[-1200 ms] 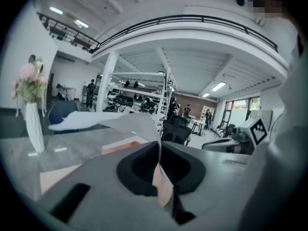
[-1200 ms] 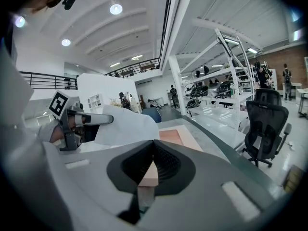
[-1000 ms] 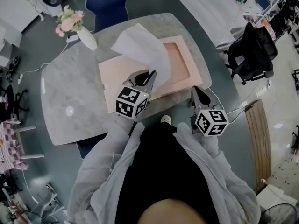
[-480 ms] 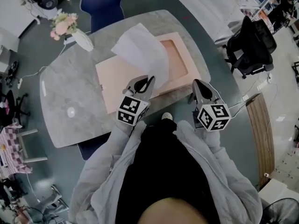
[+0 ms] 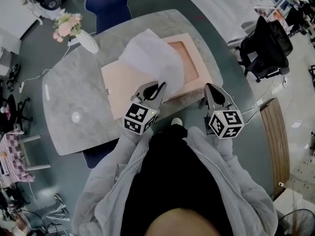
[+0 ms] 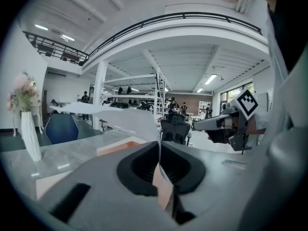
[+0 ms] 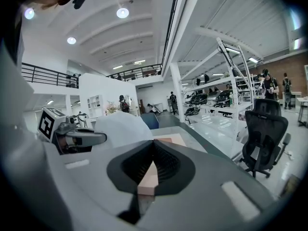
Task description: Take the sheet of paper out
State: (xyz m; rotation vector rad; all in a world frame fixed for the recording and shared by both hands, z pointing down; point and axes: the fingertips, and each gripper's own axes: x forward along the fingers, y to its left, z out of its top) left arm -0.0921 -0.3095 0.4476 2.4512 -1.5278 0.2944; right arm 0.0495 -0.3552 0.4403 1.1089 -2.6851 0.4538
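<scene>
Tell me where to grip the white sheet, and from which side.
Grip the sheet of paper by its near edge, coming in from the person's side. That edge stands up off the pink board, while the rest arches over the recess. The left gripper is shut on it there.

Left hand-held gripper (image 5: 159,86) jaws clamped, right hand-held gripper (image 5: 209,87) closed, both forward

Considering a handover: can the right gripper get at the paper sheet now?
Probably not yet: the right gripper is shut on a corner of the pink box. Nothing stands between it and the sheet in the left gripper, but it must let go first.
</scene>
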